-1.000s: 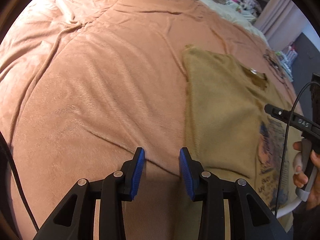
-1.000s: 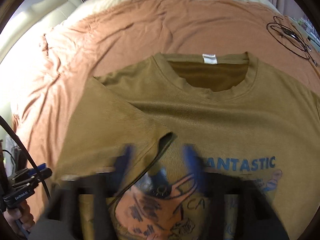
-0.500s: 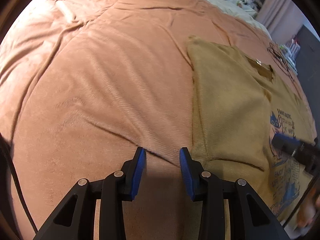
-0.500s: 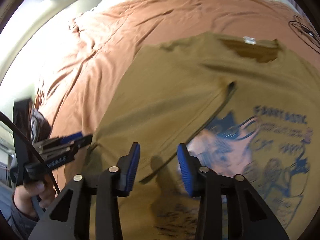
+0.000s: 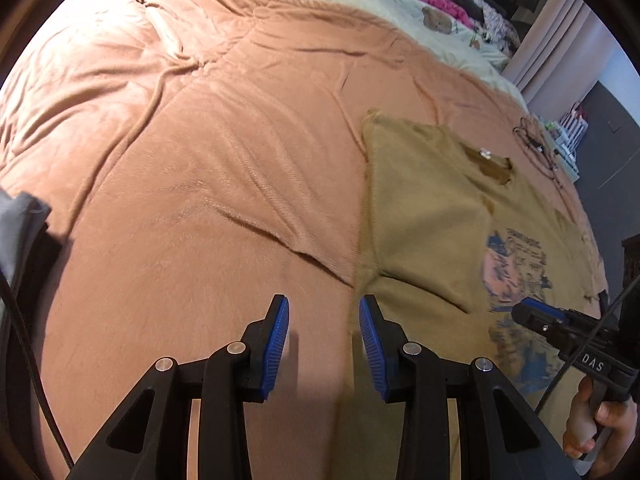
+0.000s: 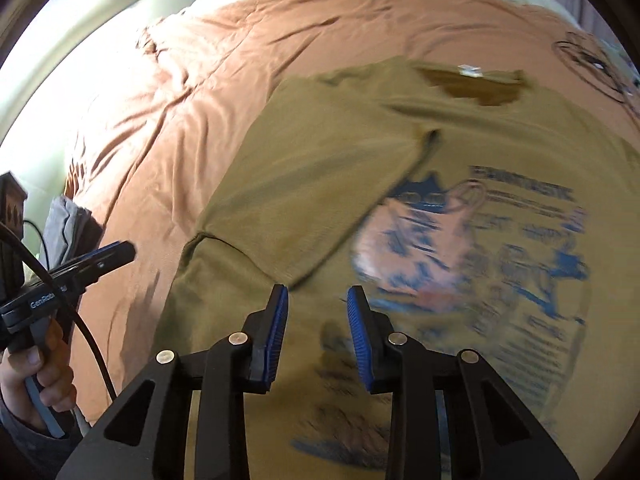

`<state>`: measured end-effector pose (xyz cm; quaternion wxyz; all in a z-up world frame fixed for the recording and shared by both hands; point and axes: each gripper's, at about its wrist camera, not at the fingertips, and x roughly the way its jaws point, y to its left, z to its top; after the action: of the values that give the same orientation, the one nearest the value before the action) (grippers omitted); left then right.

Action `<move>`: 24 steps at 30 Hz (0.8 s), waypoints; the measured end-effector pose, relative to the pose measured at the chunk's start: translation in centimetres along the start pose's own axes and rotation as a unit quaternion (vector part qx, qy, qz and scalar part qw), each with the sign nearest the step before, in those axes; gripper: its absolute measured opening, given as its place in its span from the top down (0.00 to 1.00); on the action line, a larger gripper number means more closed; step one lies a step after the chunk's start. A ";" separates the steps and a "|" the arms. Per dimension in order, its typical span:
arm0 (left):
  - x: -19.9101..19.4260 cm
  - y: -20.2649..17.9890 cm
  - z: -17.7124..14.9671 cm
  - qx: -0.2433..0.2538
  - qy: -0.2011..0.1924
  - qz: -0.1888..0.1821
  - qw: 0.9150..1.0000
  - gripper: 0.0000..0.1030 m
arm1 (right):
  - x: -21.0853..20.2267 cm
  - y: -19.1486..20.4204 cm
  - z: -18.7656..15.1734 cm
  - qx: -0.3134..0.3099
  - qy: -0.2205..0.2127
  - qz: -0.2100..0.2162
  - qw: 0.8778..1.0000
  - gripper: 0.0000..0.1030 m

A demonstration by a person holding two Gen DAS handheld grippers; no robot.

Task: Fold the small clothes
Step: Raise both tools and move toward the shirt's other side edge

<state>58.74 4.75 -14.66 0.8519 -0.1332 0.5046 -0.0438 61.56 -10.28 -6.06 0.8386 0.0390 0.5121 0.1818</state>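
At the far left of the right wrist view a hand (image 6: 38, 376) grips the handle of the left tongs (image 6: 116, 254), which reach out over the bare salmon-pink blanket (image 6: 168, 160) just beside the shirt's edge. In the left wrist view the same left tongs (image 5: 323, 322) hang above the blanket (image 5: 180, 184), their blue pads (image 5: 277, 340) apart with nothing between them, close to the left border of the tan T-shirt (image 5: 420, 216).

The tan T-shirt (image 6: 320, 168) lies spread flat on the bed, collar and white neck tag (image 6: 470, 70) toward the far side. Its left sleeve is folded inward over the chest, the folded flap running diagonally down to a point just ahead of the right tongs. A blue and pink printed graphic (image 6: 472, 248) covers the front to the right of that flap; its lettering is too blurred to read.

The right tongs (image 6: 318, 308) hover over the shirt's lower front, the jaws having just been closing, yet the blue pads (image 6: 360, 336) stand apart and no cloth is caught between them. In the left wrist view the right tongs (image 5: 528, 312) show at the right edge above the graphic (image 5: 516, 268), held by a hand (image 5: 596, 420). A loop of dark cable (image 6: 584, 64) lies on the blanket beyond the shirt's right shoulder. A cream bedspread (image 5: 360, 4) lies beyond the blanket at the far edge.
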 end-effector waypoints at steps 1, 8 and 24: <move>-0.6 -0.3 -0.3 -0.001 -0.003 -0.002 1.000 0.63 | -1.0 -0.6 -0.4 0.001 -0.004 -0.003 1.000 0.73; -4.2 -3.7 -3.1 -0.003 -0.023 -0.010 1.000 0.50 | -8.5 -3.3 -3.8 0.004 -0.058 -0.027 0.998 0.31; -10.2 -13.6 -7.5 0.053 -0.073 -0.020 0.996 0.02 | -20.4 -10.1 -12.1 0.048 -0.120 -0.074 0.989 0.13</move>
<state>48.03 -7.60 -5.77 0.8911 -0.1007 0.4356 -0.0782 45.32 -28.20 2.96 0.9021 0.0625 0.4178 0.0887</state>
